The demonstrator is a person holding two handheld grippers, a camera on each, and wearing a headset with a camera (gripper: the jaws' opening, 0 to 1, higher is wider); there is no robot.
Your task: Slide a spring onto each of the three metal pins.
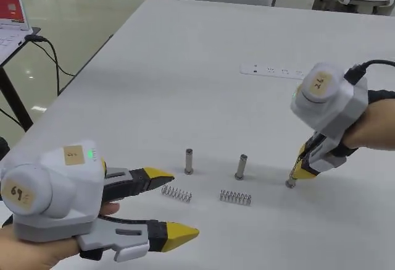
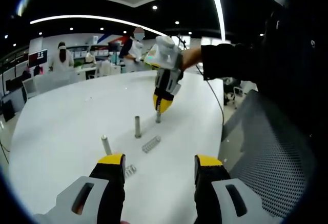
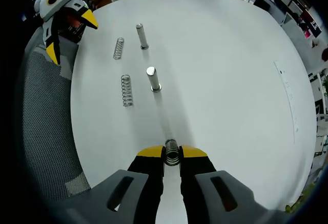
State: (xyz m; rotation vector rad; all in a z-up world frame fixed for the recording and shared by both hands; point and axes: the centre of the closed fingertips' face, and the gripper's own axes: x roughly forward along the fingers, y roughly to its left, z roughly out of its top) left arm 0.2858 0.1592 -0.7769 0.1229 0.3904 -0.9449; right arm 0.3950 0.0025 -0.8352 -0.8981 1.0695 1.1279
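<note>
On the white tabletop [image 1: 185, 84] in the head view, your left gripper [image 1: 176, 205] hangs near the front edge, jaws spread with nothing between them. Just ahead of it lie two loose springs, the left spring [image 1: 176, 193] and the middle spring [image 1: 236, 197]. Each lies in front of a bare upright pin, the left pin [image 1: 189, 160] and the middle pin [image 1: 241, 166]. Your right gripper [image 1: 302, 172] points steeply down at the third pin [image 1: 290, 183], whose base peeks out beside its tips. A power strip [image 1: 271, 70] sits well behind.

From the left gripper view, your open jaws frame the row of pins, with the right gripper [image 2: 163, 101] poised over the third pin [image 2: 158, 115] and bare table on either side.

From the right gripper view, the jaws are clamped on the held spring [image 3: 172, 152], seen end-on. You cannot tell whether it has started onto the pin.

These springs look light, thin-wired and ready to roll or flick away. Take them across the coils near the middle with a soft squeeze, leaving one end and the bore clear. The pins look stiff but may tip if knocked, so come down straight from above. You have plenty of room; mind only the near edge and the neighbouring pins
</note>
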